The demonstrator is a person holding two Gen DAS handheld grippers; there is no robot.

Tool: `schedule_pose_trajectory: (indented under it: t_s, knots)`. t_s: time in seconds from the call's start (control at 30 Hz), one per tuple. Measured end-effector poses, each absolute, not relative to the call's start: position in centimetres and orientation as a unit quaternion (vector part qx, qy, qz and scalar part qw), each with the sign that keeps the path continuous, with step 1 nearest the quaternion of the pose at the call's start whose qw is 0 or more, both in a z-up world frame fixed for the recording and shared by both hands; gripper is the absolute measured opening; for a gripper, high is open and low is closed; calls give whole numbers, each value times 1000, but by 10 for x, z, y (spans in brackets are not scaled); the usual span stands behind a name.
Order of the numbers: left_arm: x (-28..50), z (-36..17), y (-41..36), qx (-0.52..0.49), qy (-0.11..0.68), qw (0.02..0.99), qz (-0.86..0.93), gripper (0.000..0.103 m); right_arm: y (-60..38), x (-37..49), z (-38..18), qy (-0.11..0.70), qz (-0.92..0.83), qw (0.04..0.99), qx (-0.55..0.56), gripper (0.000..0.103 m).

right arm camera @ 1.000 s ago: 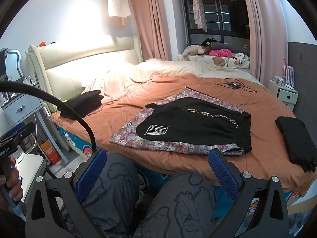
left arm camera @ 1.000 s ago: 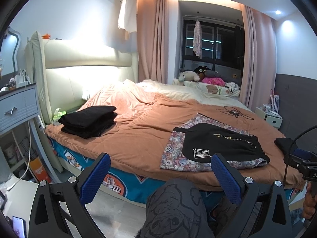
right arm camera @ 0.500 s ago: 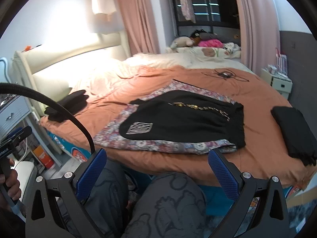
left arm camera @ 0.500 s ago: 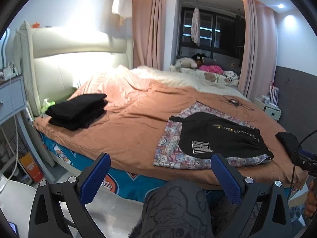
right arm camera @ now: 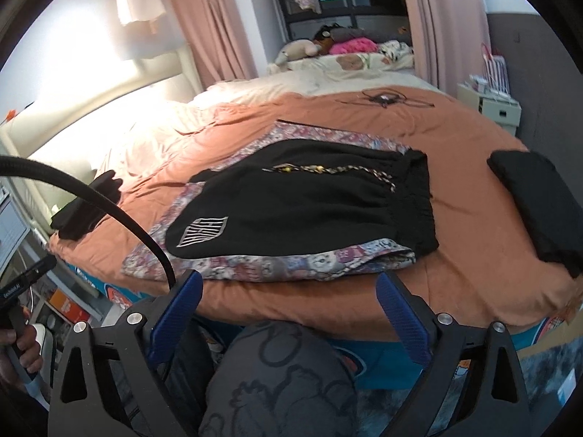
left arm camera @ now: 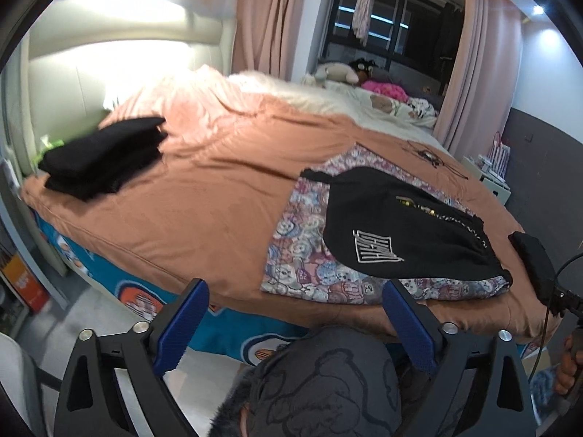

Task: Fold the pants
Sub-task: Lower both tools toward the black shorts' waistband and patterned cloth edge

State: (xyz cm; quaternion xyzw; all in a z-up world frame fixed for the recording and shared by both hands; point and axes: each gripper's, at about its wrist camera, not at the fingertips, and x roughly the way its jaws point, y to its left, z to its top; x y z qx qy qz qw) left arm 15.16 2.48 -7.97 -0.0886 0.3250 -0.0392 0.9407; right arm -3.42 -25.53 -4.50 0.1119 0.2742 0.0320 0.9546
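Black pants (left arm camera: 397, 225) with a white logo and a chain lie flat on a patterned mat (left arm camera: 302, 251) on the orange bed cover; they also show in the right wrist view (right arm camera: 302, 200), on the mat (right arm camera: 255, 266). My left gripper (left arm camera: 297, 324) is open and empty, held off the near bed edge, above the person's knee. My right gripper (right arm camera: 288, 313) is open and empty, also short of the bed edge, in front of the pants.
A stack of folded black clothes (left arm camera: 102, 156) lies at the bed's left near the headboard (left arm camera: 120, 69). Another folded black garment (right arm camera: 539, 200) lies at the right. A cable (right arm camera: 382, 98) and stuffed toys (right arm camera: 302, 49) lie farther back. A nightstand (right arm camera: 488, 107) stands at the right.
Both grippers have moved closer to the bed and tilted downward, so the pants and mat look larger. Both stay open; nothing was grasped.
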Motion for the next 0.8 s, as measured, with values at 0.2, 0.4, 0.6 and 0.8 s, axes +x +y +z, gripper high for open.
schedule_pose_trajectory:
  t_s: [0.2,0.4,0.6,0.8]
  knots:
    - [180,-104,33,-104,355,928,-40,92,-274,-11,-57,292,19,946,139,85]
    - [207,-132,42,-136,388,910,-58,85,-285,8,-68,302,15,941,154,80]
    - [225,-160,45,-176,417,888,-81,83,-294,29,-76,318,15,933,170,78]
    - [234,-179,41,-212,436,868,-108,83,-308,47,-86,325,30,926,190,79]
